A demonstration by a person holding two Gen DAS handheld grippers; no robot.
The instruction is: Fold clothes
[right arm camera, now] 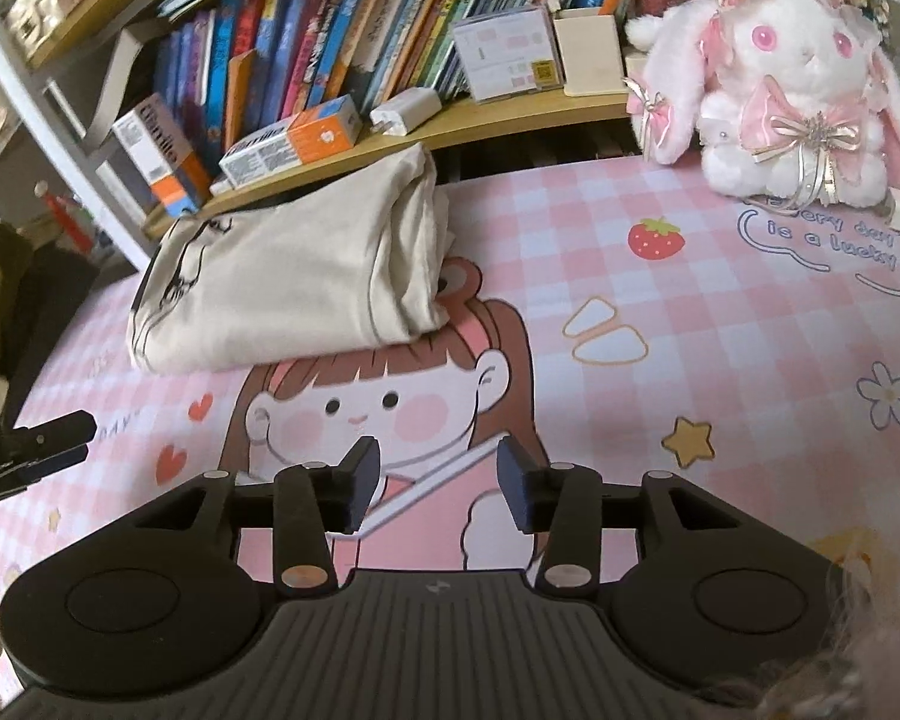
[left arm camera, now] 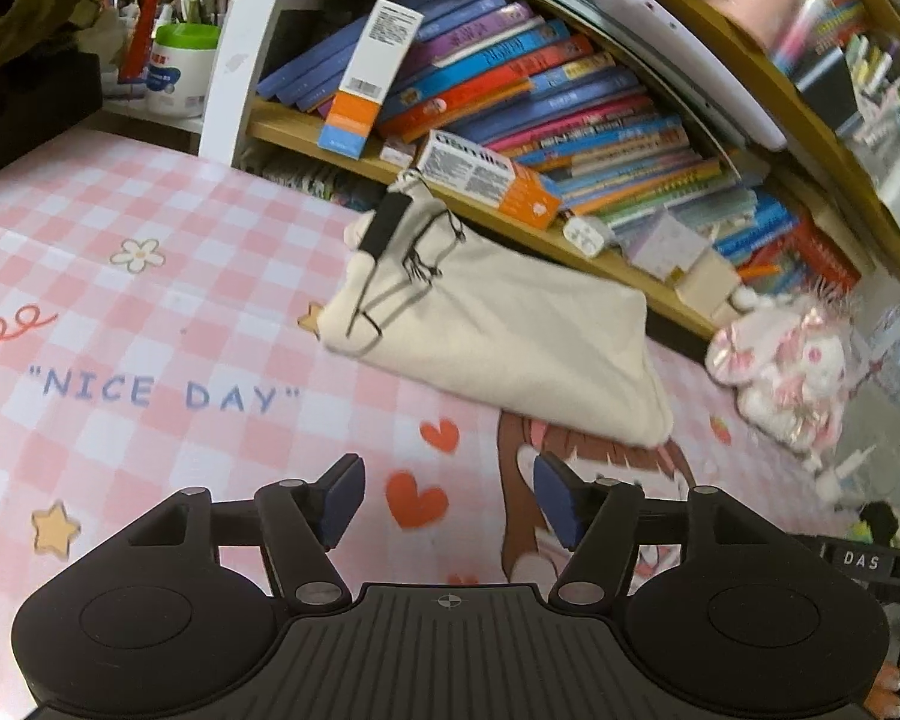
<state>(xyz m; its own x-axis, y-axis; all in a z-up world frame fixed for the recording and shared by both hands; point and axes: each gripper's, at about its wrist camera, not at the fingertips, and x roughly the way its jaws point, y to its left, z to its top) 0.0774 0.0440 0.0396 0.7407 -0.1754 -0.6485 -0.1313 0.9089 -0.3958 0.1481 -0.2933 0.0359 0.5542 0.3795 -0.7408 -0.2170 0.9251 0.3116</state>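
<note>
A cream garment with a black line print (left arm camera: 498, 330) lies folded into a compact bundle on the pink checked mat (left arm camera: 150, 312), close under the bookshelf. In the right wrist view the same folded garment (right arm camera: 294, 276) rests at the far left of the mat (right arm camera: 660, 312). My left gripper (left arm camera: 447, 498) hovers over the mat a little short of the garment, open, nothing between its blue pads. My right gripper (right arm camera: 438, 483) is open too, above the cartoon girl's face, apart from the garment. The left gripper's fingers (right arm camera: 48, 438) show at that view's left edge.
A wooden bookshelf (left arm camera: 510, 228) packed with books and small boxes runs along the mat's far side. A white and pink plush rabbit (right arm camera: 774, 72) sits at the far right of the mat. A green-lidded jar and pen holder (left arm camera: 174, 60) stand far left.
</note>
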